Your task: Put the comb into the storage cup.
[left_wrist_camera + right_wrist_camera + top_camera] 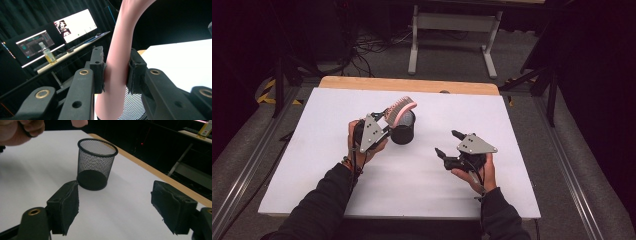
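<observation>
Just left of centre in the high view, the left claw (384, 120) grips a pink brush (402, 109) and holds it right above the mouth of a black mesh cup (403, 128), which stands upright on the white tabletop (312, 150). In the left gripper view the jaws are pressed against both sides of the brush's pink handle (116, 65), which runs up through the middle of the frame, and a patch of the cup's mesh (132, 107) shows at the bottom centre beneath it. The bristle end looks to point up and to the right, away from the cup, though the picture is too small to be sure.

The right claw (448, 143) sits right of centre in the high view, jaws spread wide and holding nothing, apart from the cup. In the right gripper view the cup (96, 167) stands in the upper middle of the frame with nothing inside it, and a pink tip (79, 123) hangs at the top edge above its rim.

The step in hand appears to be putting the brush into the cup. The next move likely calls for lining the handle's lower end up over the opening, lowering it inside the rim, then releasing. The light cup could tip if the handle catches the rim, so the free right claw may need to steady it.
</observation>
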`<control>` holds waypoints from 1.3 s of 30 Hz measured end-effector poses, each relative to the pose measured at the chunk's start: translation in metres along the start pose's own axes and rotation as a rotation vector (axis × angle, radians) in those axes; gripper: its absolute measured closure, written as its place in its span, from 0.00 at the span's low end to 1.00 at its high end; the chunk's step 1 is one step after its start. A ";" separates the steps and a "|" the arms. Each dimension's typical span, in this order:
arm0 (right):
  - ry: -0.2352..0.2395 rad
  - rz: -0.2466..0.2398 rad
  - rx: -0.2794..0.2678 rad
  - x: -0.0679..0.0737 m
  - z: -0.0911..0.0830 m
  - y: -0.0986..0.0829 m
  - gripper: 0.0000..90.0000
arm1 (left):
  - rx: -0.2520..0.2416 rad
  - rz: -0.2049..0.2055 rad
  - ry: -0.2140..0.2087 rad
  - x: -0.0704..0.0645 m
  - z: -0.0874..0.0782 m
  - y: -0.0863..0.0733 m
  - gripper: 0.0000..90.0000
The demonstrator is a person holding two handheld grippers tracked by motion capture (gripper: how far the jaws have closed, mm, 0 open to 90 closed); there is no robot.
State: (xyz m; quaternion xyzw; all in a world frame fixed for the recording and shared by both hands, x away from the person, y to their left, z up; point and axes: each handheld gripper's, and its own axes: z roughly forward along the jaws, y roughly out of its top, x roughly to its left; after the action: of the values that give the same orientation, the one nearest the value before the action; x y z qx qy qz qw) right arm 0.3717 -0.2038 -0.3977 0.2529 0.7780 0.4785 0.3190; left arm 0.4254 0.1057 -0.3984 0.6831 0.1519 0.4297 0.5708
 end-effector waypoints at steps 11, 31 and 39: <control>0.006 0.019 0.025 -0.003 0.003 -0.009 0.26 | 0.015 -0.131 -0.061 0.007 0.017 -0.013 0.80; 0.055 0.017 0.085 0.002 0.013 -0.017 0.26 | 0.173 -0.282 -0.157 0.019 0.037 -0.031 0.80; 0.092 0.014 0.108 0.005 0.017 -0.019 0.26 | 0.256 -0.304 -0.195 0.020 0.046 -0.038 0.79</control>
State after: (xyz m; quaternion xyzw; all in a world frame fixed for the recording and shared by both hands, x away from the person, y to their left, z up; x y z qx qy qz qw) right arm 0.3793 -0.1986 -0.4216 0.2531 0.8148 0.4490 0.2653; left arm 0.4827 0.1016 -0.4236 0.7575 0.2507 0.2478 0.5495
